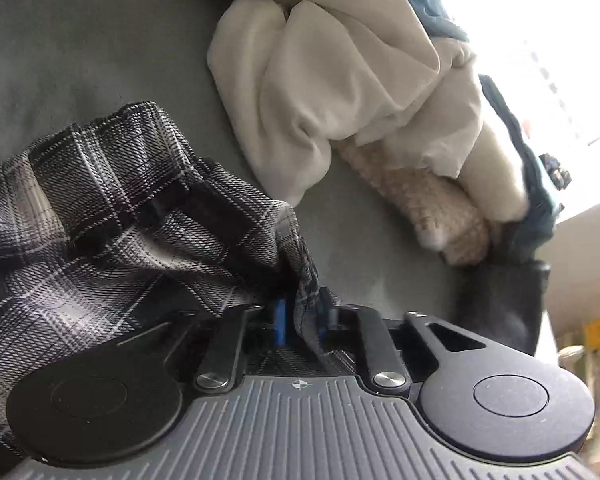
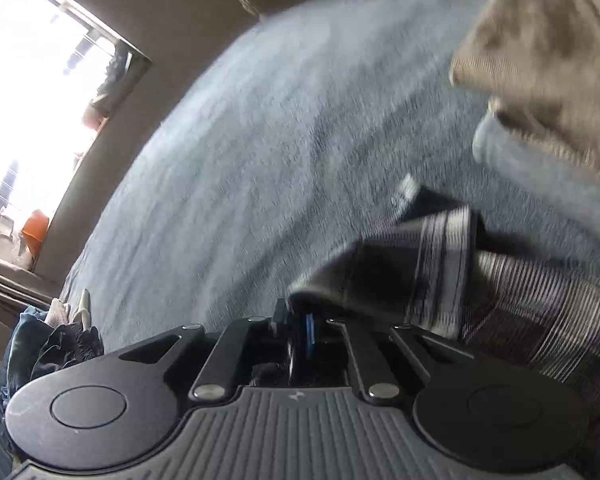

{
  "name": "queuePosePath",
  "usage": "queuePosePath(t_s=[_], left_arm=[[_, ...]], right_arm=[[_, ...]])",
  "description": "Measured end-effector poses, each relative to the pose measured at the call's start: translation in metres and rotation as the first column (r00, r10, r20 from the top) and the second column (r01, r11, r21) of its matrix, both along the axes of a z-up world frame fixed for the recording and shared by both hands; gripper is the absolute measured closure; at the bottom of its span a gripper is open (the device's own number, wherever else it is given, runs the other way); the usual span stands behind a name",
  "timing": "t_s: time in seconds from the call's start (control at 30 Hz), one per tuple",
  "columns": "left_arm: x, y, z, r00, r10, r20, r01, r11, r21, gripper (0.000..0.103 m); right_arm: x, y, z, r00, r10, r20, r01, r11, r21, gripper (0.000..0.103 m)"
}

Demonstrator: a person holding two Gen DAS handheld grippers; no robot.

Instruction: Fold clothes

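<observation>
While both claws pinch the plaid shirt (image 1: 112, 216), it hangs slack between them just above the bed (image 1: 80, 60). Nearest the left wrist camera, the left claw (image 1: 300, 316) is closed narrow on a bunched hem or edge of the shirt, the cloth gathered into a thin tuck between the blue pads. Seen from the right wrist, the right claw (image 2: 300, 320) is likewise closed on a rolled edge of the same shirt (image 2: 439, 280), though blur hides exactly which edge it is.

Judging by the way it drapes and creases, the shirt is light, soft woven flannel with no stiffness of its own; it should sag wherever it is unsupported and could slip out of a shallow pinch. Seams, hems or the collar look like the surest places to hold, since the doubled cloth gives the pads more to bite.

Beyond the shirt, farther up the bed, lies a crumpled pile of clothes (image 1: 339, 80), cream on top with dark blue under it. Past that pile is a bright window (image 1: 559, 40).
</observation>
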State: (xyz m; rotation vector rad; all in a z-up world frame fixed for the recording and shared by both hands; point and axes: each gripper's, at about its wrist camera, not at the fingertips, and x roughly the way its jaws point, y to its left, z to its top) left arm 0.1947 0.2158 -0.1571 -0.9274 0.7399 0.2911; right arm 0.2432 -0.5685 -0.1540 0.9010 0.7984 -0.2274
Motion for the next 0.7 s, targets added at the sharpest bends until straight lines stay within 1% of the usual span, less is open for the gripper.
queuePosePath(t_s=[0.03,0.1,0.17,0.23,0.3,0.37,0.43,0.5,0.53,0.57,0.6,0.63,0.67,0.7], left_arm=[[0.000,0.001,0.003,1.000,0.001,0.016,-0.001,1.000,-0.013,0.071],[0.002,0.005,0.009,0.999,0.008,0.050,-0.006,0.999,-0.053,0.060],[0.004,0.011,0.010,0.997,0.036,0.069,-0.027,0.991,-0.128,0.053],[0.005,0.018,0.008,0.994,0.075,0.082,-0.056,0.976,-0.210,0.050],[0.005,0.023,0.004,0.989,0.111,0.094,-0.078,0.950,-0.301,0.041],[0.002,0.028,-0.002,0.985,0.143,0.101,-0.095,0.919,-0.383,0.038],[-0.003,0.033,-0.007,0.981,0.166,0.100,-0.104,0.886,-0.452,0.034],[-0.007,0.038,-0.012,0.979,0.183,0.093,-0.111,0.854,-0.509,0.029],[-0.010,0.039,-0.012,0.979,0.186,0.084,-0.116,0.846,-0.520,0.028],[-0.012,0.040,-0.012,0.980,0.188,0.070,-0.124,0.842,-0.525,0.024],[-0.014,0.040,-0.010,0.980,0.186,0.064,-0.125,0.839,-0.529,0.017],[-0.016,0.039,-0.007,0.982,0.173,0.073,-0.109,0.841,-0.530,0.013],[-0.019,0.037,-0.002,0.985,0.155,0.081,-0.090,0.846,-0.525,0.005],[-0.024,0.033,0.003,0.988,0.125,0.088,-0.064,0.860,-0.507,0.004]], right_arm=[[-0.001,0.000,-0.005,1.000,0.001,-0.004,-0.001,1.000,0.030,0.073],[-0.010,0.001,-0.004,1.000,0.005,0.020,-0.006,0.999,0.049,0.054],[-0.020,-0.003,0.000,0.999,-0.015,0.039,0.012,0.997,0.080,0.050],[-0.032,-0.011,0.004,0.997,-0.056,0.056,0.048,0.989,0.139,0.047],[-0.045,-0.019,0.008,0.992,-0.105,0.067,0.089,0.976,0.200,0.042],[-0.060,-0.024,0.011,0.988,-0.139,0.074,0.116,0.961,0.250,0.041],[-0.074,-0.024,0.014,0.986,-0.145,0.077,0.118,0.953,0.279,0.038],[-0.086,-0.019,0.015,0.989,-0.127,0.069,0.101,0.948,0.300,0.037],[-0.091,-0.015,0.015,0.992,-0.111,0.062,0.087,0.947,0.310,0.036],[-0.096,-0.010,0.014,0.994,-0.090,0.055,0.068,0.945,0.319,0.036],[-0.100,-0.004,0.013,0.997,-0.067,0.048,0.047,0.944,0.326,0.036],[-0.103,0.004,0.013,0.999,-0.038,0.033,0.025,0.945,0.326,0.035],[-0.106,0.013,0.013,1.000,-0.006,0.012,0.002,0.947,0.320,0.034],[-0.110,0.022,0.012,1.000,0.023,-0.006,-0.020,0.950,0.312,0.034]])
